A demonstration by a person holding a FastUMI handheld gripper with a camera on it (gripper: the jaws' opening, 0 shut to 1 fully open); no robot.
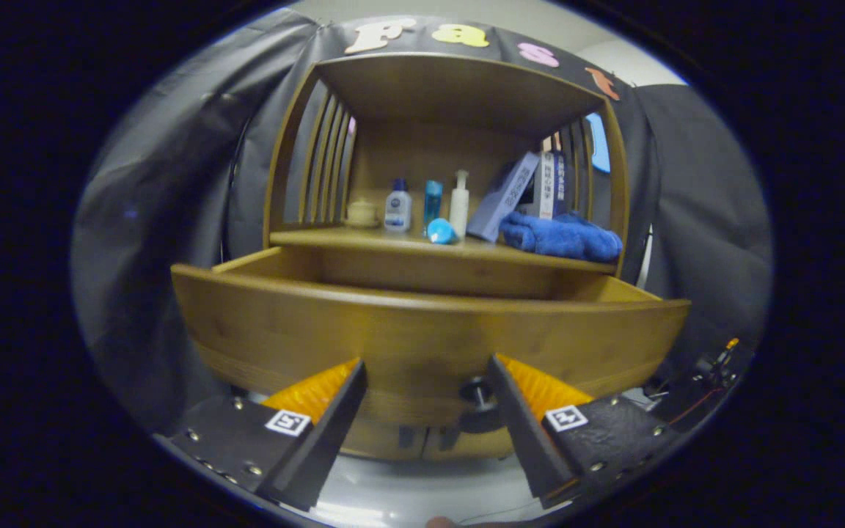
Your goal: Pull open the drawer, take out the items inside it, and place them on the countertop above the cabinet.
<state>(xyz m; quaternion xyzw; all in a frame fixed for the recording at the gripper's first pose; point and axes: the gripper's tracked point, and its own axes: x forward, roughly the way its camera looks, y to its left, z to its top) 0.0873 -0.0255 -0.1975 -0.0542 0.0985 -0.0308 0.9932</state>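
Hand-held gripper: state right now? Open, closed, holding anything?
Hand-held gripper: open, holding nothing; fingers spread in front of the pulled-out drawer, with its knob beside the right finger.

The wooden drawer stands pulled out from the cabinet, its curved front panel facing the fingers and its small dark round knob low on that panel. The drawer's inside is hidden behind the front. Above it, the countertop holds bottles, boxes and a blue cloth
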